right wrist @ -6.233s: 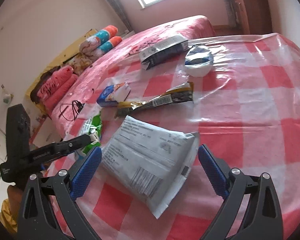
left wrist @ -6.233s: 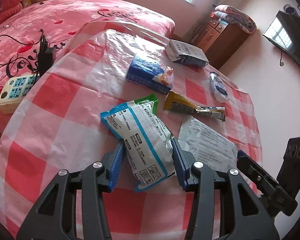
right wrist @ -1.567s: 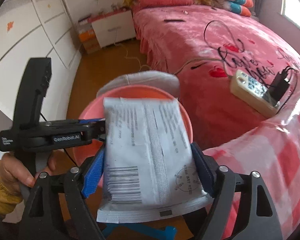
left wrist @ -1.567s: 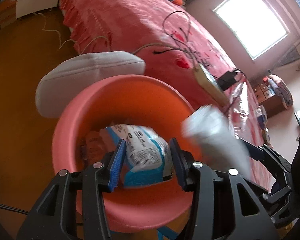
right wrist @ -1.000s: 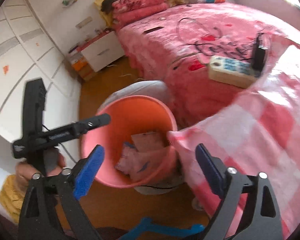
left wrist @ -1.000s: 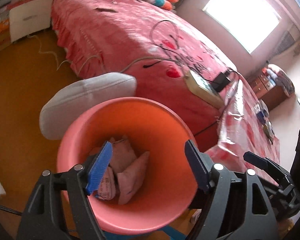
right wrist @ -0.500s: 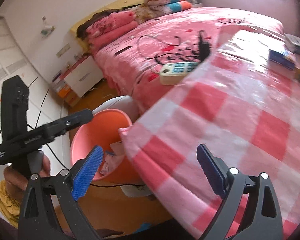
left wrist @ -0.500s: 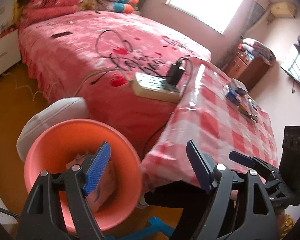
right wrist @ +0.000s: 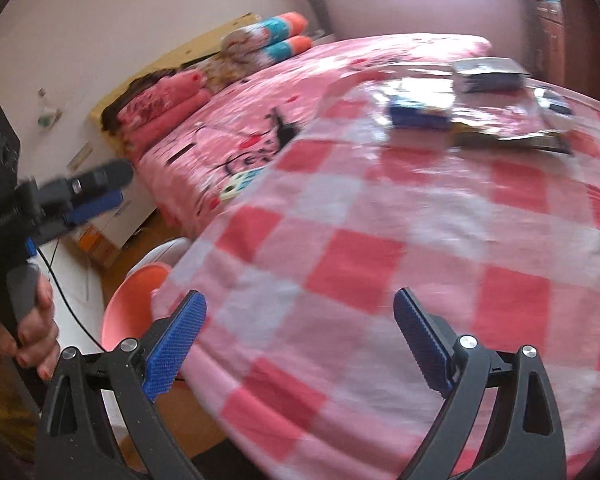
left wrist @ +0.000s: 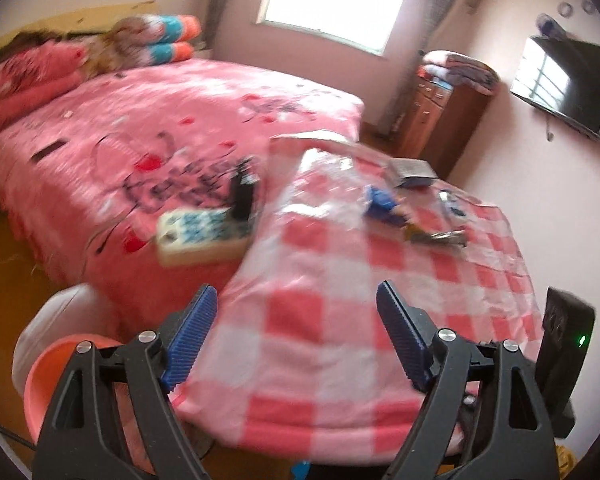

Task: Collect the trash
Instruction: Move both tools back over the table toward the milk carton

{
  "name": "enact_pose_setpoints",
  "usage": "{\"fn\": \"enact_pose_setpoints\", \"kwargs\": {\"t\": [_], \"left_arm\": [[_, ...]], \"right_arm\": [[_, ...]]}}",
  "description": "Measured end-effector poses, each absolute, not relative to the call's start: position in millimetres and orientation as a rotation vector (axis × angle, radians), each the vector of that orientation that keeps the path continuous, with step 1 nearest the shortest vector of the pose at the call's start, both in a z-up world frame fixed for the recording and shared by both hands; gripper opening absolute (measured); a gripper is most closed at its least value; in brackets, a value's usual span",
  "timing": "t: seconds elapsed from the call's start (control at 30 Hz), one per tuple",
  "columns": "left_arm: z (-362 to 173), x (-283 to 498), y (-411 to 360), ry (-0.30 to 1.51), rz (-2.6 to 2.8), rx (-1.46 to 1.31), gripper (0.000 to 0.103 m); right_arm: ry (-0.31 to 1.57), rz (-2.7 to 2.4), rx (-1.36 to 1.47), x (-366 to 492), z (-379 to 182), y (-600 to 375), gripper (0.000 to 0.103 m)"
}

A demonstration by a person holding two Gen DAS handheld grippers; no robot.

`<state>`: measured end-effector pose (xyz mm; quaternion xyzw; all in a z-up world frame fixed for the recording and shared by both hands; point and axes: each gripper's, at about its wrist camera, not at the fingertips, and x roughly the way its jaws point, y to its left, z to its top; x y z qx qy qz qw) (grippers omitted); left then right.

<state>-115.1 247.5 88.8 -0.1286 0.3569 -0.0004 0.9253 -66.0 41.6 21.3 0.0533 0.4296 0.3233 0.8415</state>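
The left gripper had just been spreading its jaws, nothing between them; the right gripper also gaped, released and empty. Both hung over the near edge of the checked table, whose near half lay bare. The trash lay well beyond, at the table's far side. The pink bin stood below the table's near left corner.

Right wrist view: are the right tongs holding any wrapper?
No. The right tongs stand open with only the pink-and-white checked tablecloth showing between the blue pads.
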Motion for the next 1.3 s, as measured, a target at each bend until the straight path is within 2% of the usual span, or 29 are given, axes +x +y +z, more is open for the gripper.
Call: {"fn": "enact_pose_setpoints", "kwargs": {"t": [0.3,0.53,0.87,1.3], "left_arm": [[115.8,-28.8,153.5,0.709,-0.152,-0.111,0.083],[116.6,39.0,93.9,0.727,-0.227,-0.025,0.083],[85.9,137.2,45.0,0.773,-0.214,0.185,0.083],[45.8,230.9,14.4,0.896,-0.278,0.289,0.083]], "right_arm": [[0.863,0.594,0.180,-47.4,21.9,-18.7,0.094],[0.866,0.559,0.279,-39.5,18.7,-60.1,0.095],[0.878,0.591,0.272,-39.8,7.7,-73.1,0.095],[0.908,0.642,0.376,-31.4,0.9,-91.3,0.095]]}}
